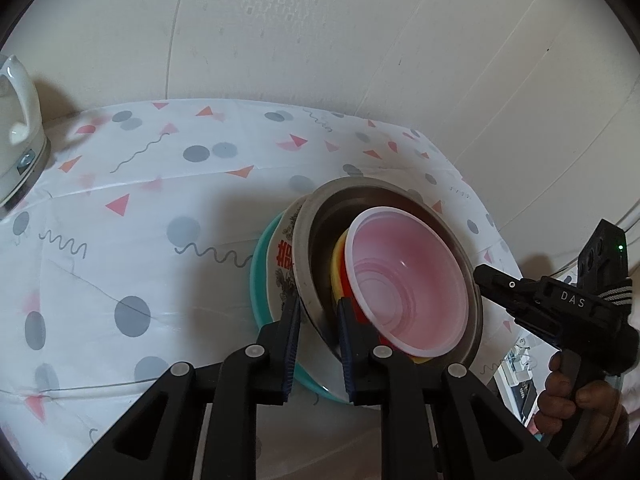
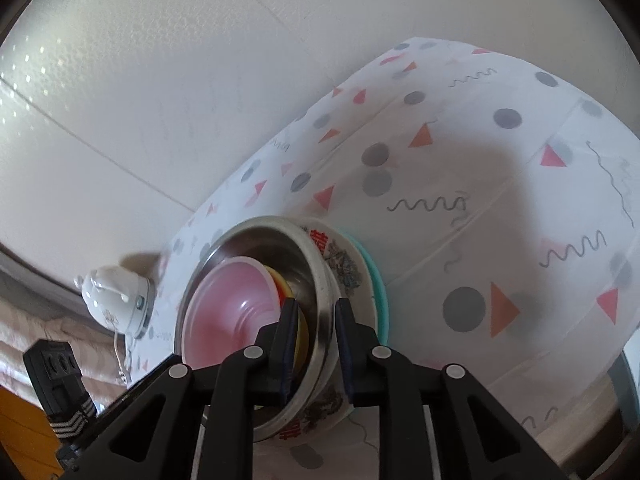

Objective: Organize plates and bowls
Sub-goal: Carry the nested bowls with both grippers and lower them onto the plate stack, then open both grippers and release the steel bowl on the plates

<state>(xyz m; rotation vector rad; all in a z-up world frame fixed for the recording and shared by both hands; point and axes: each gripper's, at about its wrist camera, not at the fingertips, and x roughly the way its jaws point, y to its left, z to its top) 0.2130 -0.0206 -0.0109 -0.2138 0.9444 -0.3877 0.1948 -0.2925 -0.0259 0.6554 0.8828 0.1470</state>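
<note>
A nested stack stands on the patterned tablecloth (image 1: 152,240): a teal plate (image 1: 258,272) at the bottom, a white ceramic bowl (image 1: 284,264) with red characters, a steel bowl (image 1: 316,240), yellow and red pieces, and a translucent pink bowl (image 1: 404,276) innermost. My left gripper (image 1: 319,312) is shut on the steel bowl's rim at one side. My right gripper (image 2: 316,316) straddles the rims of the steel bowl (image 2: 320,280) and white bowl (image 2: 344,264) at the opposite side, one finger inside and one outside. The right gripper also shows in the left wrist view (image 1: 486,276).
A white electric kettle (image 1: 18,128) stands at the table's far left corner, also in the right wrist view (image 2: 114,296). A white wall rises behind the table. A black device (image 2: 56,376) sits at the lower left, off the table.
</note>
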